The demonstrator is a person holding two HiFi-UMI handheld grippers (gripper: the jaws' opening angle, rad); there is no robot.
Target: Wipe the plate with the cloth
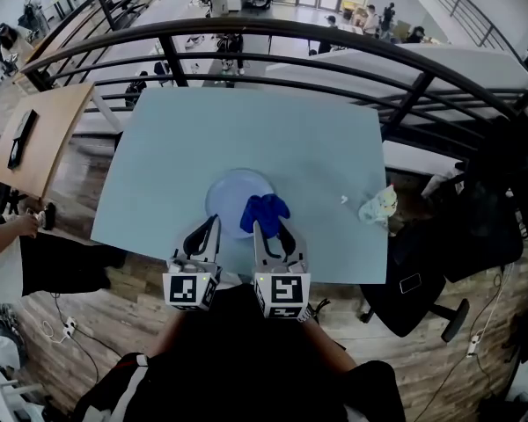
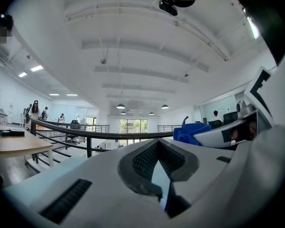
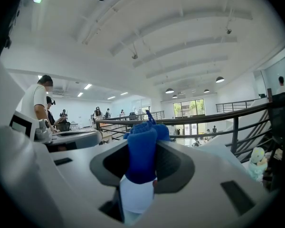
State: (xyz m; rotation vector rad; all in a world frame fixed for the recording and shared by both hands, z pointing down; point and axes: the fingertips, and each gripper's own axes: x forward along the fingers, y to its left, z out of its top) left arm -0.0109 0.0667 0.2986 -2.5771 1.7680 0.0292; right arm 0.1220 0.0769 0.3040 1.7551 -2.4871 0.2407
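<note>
A pale blue plate [image 1: 233,192] lies on the light blue table [image 1: 246,130] near its front edge. My right gripper [image 1: 262,225] is shut on a bunched blue cloth [image 1: 264,211], which rests over the plate's near right part. In the right gripper view the cloth [image 3: 142,151] fills the space between the jaws of that gripper [image 3: 140,184]. My left gripper [image 1: 213,224] sits at the plate's near left rim. Its jaws [image 2: 159,184] stand almost together with a thin pale sliver between them, seemingly the rim. The cloth [image 2: 192,132] shows to its right.
A small pale toy [image 1: 378,207] and a tiny white scrap [image 1: 343,200] lie at the table's right side. A black railing [image 1: 273,60] runs behind the table. A wooden desk [image 1: 44,134] stands to the left, a dark chair [image 1: 422,280] to the right.
</note>
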